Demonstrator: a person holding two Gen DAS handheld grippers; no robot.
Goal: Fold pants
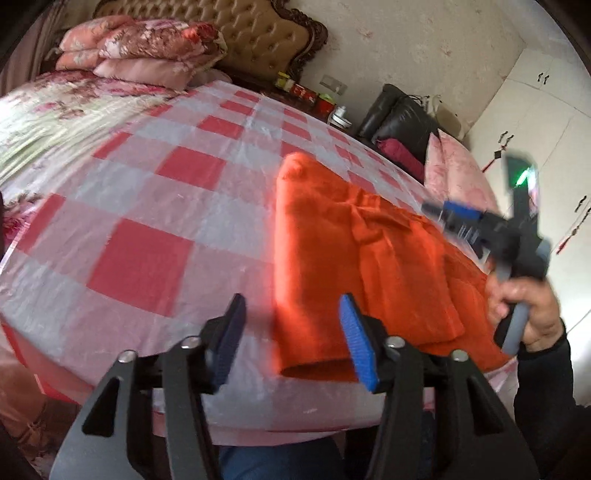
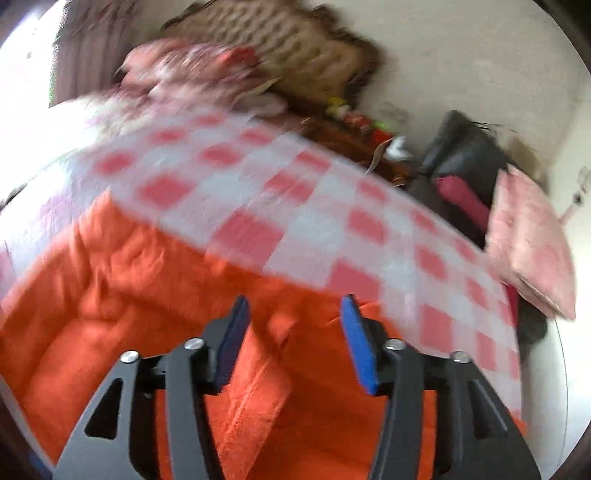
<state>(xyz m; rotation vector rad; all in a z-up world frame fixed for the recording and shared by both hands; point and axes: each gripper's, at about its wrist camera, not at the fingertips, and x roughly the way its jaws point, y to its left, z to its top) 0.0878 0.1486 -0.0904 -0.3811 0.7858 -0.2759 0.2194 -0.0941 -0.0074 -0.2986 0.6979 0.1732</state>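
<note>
Orange pants [image 1: 332,258] lie folded in a long strip on the red-and-white checked bedsheet [image 1: 166,221]. My left gripper [image 1: 295,332] hovers open over the near left edge of the pants, with nothing pinched between its blue pads. In the left wrist view my right gripper [image 1: 448,214] shows blurred at the right, above the pants, held by a person's hand [image 1: 532,306]. In the blurred right wrist view the right gripper [image 2: 293,332] is open above the pants [image 2: 147,295], its pads clear of the cloth.
Floral quilts and pillows [image 1: 140,48] are stacked at the padded headboard [image 1: 251,33]. A cluttered bedside table [image 1: 306,96], a black leather chair [image 1: 399,118] and a pink pillow [image 1: 458,170] stand beyond the bed's far side. White wardrobe doors [image 1: 535,129] are at the right.
</note>
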